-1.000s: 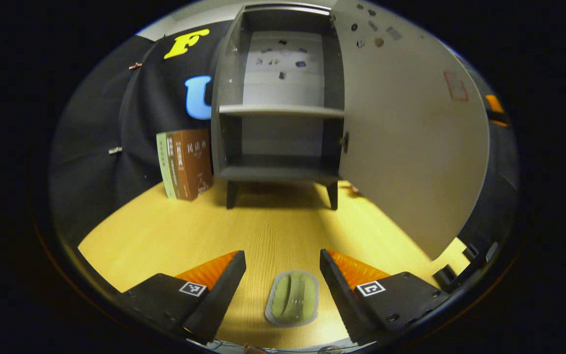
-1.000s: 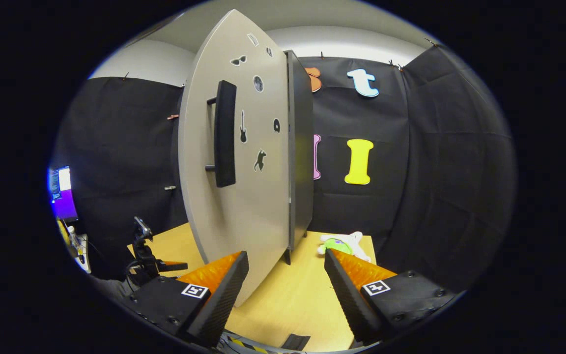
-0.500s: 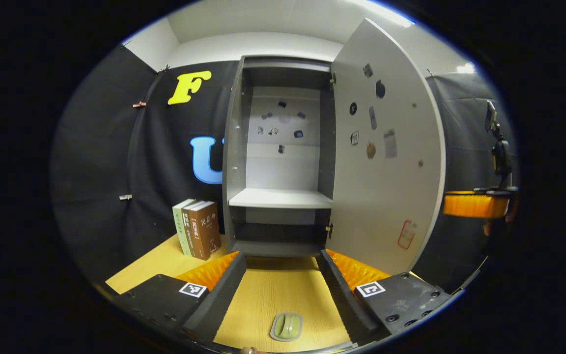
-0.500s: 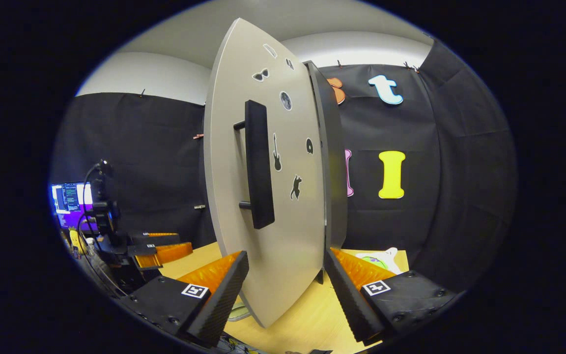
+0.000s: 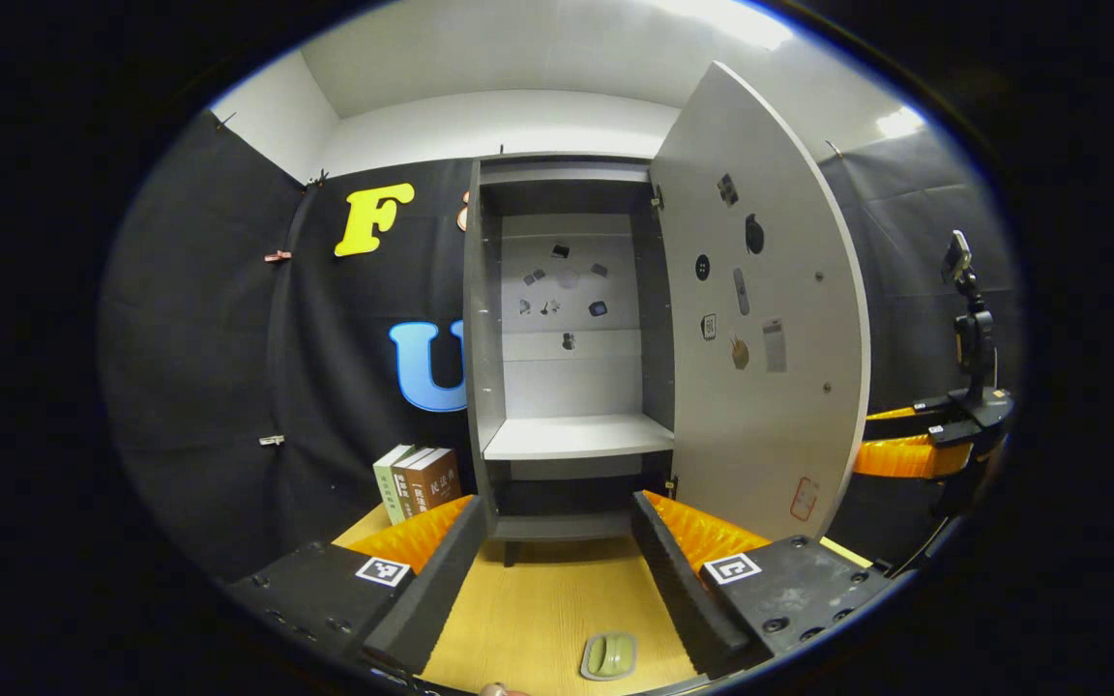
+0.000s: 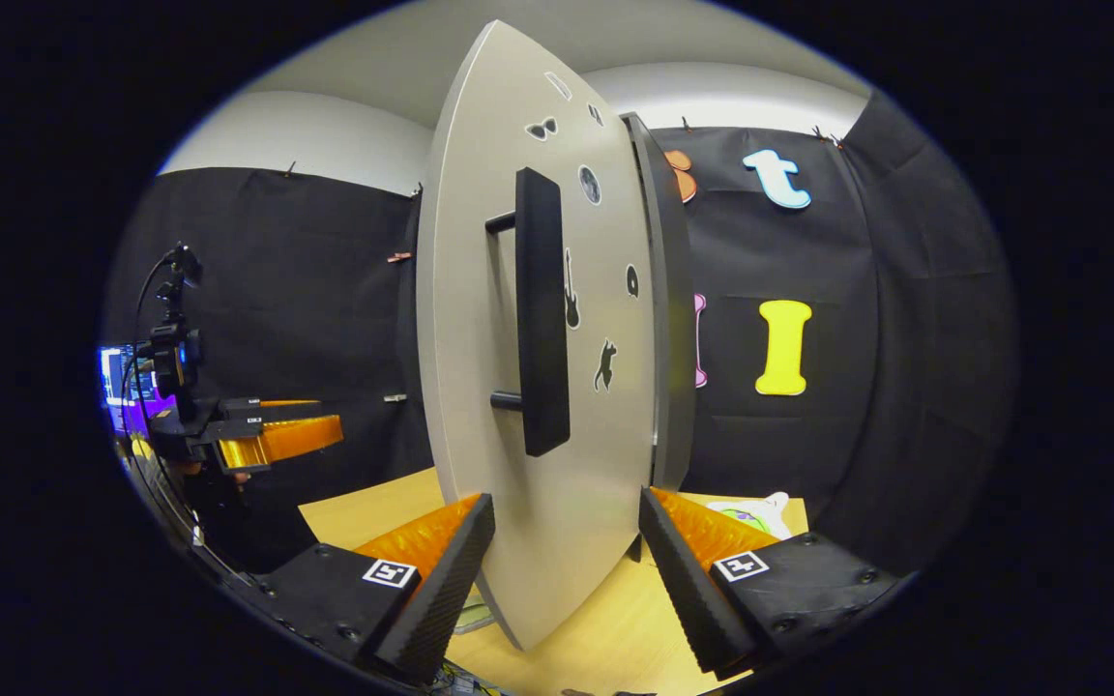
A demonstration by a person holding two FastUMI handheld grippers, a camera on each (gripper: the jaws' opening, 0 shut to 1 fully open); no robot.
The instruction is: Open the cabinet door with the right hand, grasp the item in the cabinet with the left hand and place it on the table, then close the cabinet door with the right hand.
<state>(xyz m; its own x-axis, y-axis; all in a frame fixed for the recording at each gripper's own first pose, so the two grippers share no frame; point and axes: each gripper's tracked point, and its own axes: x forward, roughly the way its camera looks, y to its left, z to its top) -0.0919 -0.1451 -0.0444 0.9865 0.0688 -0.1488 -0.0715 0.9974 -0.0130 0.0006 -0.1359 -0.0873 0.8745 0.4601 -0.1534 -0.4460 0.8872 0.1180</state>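
The grey cabinet stands open with both shelves bare. Its door swings out to the right. A small green item in a clear pack lies on the wooden table, low between my left gripper's fingers but untouched. My left gripper is open and points at the cabinet. In the right gripper view I face the door's outer side with its black bar handle. My right gripper is open below the handle, and the door's lower edge sits between its fingers without contact.
Several books stand left of the cabinet. A green and white soft toy lies on the table behind the door. The right gripper shows beyond the door edge. The left gripper and a lit screen show at the far left.
My left gripper has drawn back and tilted up from the green item, which stays on the table. My right gripper has moved closer to the door's handle side.
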